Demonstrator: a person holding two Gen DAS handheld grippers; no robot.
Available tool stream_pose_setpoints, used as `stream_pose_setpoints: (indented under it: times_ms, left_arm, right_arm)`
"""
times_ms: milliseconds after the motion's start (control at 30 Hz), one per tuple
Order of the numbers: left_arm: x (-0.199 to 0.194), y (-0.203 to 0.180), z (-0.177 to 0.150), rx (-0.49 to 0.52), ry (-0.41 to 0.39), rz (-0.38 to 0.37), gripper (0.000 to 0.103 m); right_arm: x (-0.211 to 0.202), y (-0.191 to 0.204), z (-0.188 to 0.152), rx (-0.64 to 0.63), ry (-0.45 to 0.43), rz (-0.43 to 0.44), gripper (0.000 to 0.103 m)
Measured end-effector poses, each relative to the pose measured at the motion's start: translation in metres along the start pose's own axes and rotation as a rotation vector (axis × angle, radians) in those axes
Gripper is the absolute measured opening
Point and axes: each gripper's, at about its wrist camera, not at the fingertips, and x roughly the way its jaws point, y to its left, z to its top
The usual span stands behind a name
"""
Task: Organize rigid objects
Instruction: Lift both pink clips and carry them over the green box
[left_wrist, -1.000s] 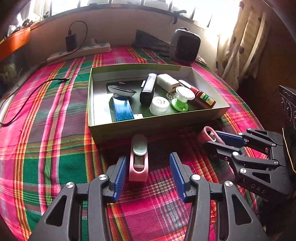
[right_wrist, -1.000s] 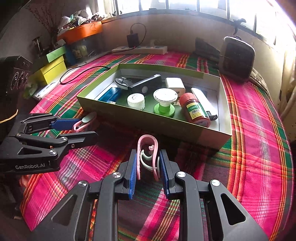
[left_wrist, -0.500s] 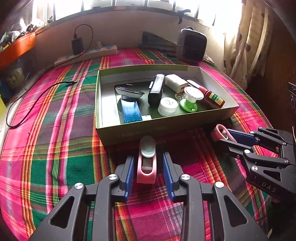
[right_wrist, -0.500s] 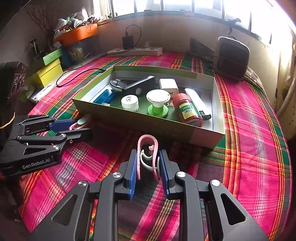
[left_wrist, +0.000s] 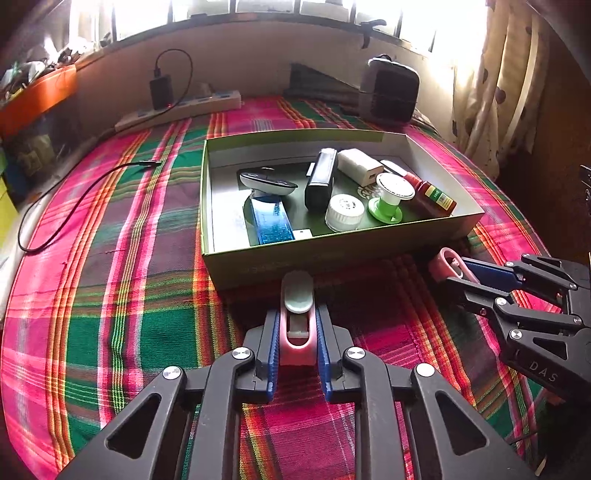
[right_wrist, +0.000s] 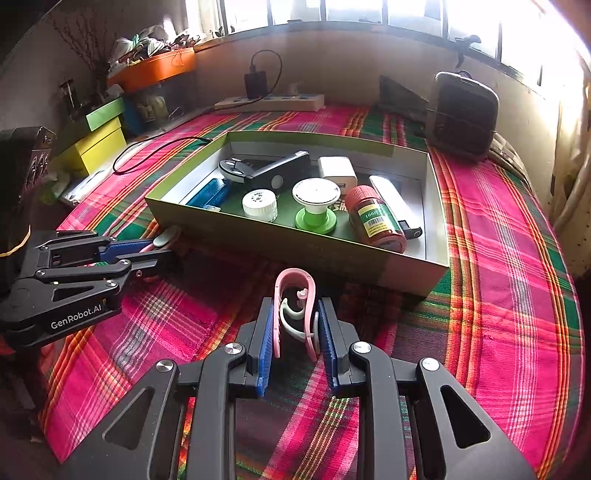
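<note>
My left gripper (left_wrist: 296, 332) is shut on a pink clip with a pale green pad (left_wrist: 297, 314), just in front of the green box's near wall (left_wrist: 332, 254). My right gripper (right_wrist: 295, 328) is shut on a second pink clip (right_wrist: 294, 299), also in front of the box (right_wrist: 295, 240). Each gripper shows in the other's view: the right one (left_wrist: 465, 271) and the left one (right_wrist: 147, 251). The box holds a red bottle (right_wrist: 376, 221), a green-and-white spool (right_wrist: 316, 201), a white jar (right_wrist: 259, 205), a black device (left_wrist: 321, 179), a blue case (left_wrist: 271, 221) and a white adapter (left_wrist: 360, 166).
The box sits on a plaid cloth (left_wrist: 110, 258). A power strip with a charger (left_wrist: 177, 107) and a black cable (left_wrist: 74, 192) lie at the back left. A grey speaker (left_wrist: 389, 90) stands behind the box. Yellow and green boxes (right_wrist: 99, 140) stand at the left.
My left gripper has closed from open onto the pink clip. My right gripper has kept its grip on its clip. Both have moved closer to the box.
</note>
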Motion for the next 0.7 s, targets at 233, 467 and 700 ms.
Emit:
stream_pose_setpoints:
  times_ms: [233,467,700]
  left_arm:
    - [-0.0007,-0.0005,0.0,0.0,-0.001,0.002,0.017]
    - [-0.0013,-0.0011,-0.0011,-0.001,-0.001,0.0,0.017]
    - [-0.0016,-0.0017,-0.0016,0.001,-0.001,-0.001,0.017]
  right_arm:
    - [0.0005,0.0005,-0.0001,0.0,0.003,-0.001,0.024]
    - [0.0023,0.0028,-0.0013,-0.015,0.015,-0.002,0.024]
    - [0.0017,0.0047,-0.0015,-0.016,0.023,-0.009,0.024]
